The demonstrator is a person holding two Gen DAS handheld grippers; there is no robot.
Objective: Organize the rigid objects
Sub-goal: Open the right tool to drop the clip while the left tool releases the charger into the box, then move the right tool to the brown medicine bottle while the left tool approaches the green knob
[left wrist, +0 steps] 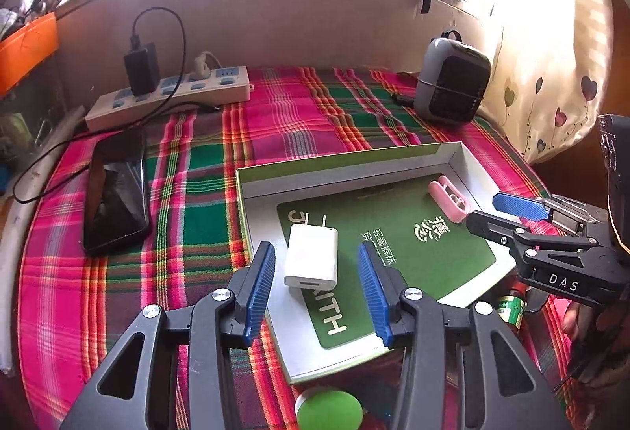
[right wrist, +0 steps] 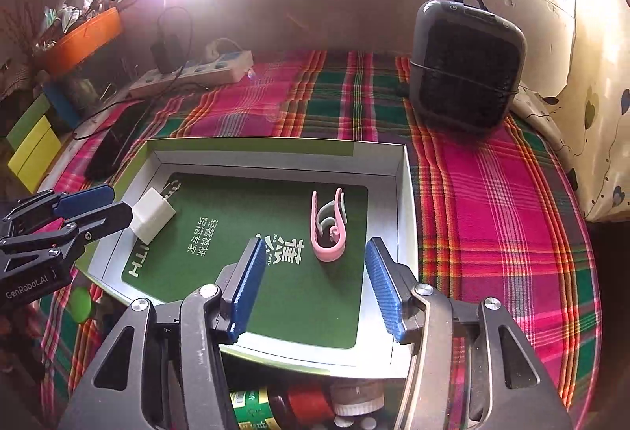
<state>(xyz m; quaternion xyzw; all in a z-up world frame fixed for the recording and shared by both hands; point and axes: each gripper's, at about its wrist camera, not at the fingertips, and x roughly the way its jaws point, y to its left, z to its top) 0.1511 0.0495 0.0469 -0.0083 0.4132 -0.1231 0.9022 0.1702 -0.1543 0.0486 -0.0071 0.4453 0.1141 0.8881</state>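
On the far left of the plaid cloth (left wrist: 315, 107) a black phone (left wrist: 116, 193) lies flat, outside the shallow box (left wrist: 354, 164), with a power strip (left wrist: 169, 95) behind it. Next over, the left gripper (left wrist: 317, 292) hangs above the box's near-left corner, its jaws apart and nothing pressed between them; the white charger plug (left wrist: 311, 256) lies loose on the green card (left wrist: 445, 256) just beneath. Toward the right, the pink clip (right wrist: 328, 229) rests on the same card, and the right gripper (right wrist: 315, 288) stands over it with jaws also spread and empty. A small heater (right wrist: 466, 63) sits at the far right.

Both pieces look placed, so this reads as the release step. Next would be fetching another stray item, perhaps the green-capped jar (left wrist: 328, 408) or the bottles (right wrist: 275, 410) by the near edge, though those are half hidden. That calls for lifting clear of the box wall first.
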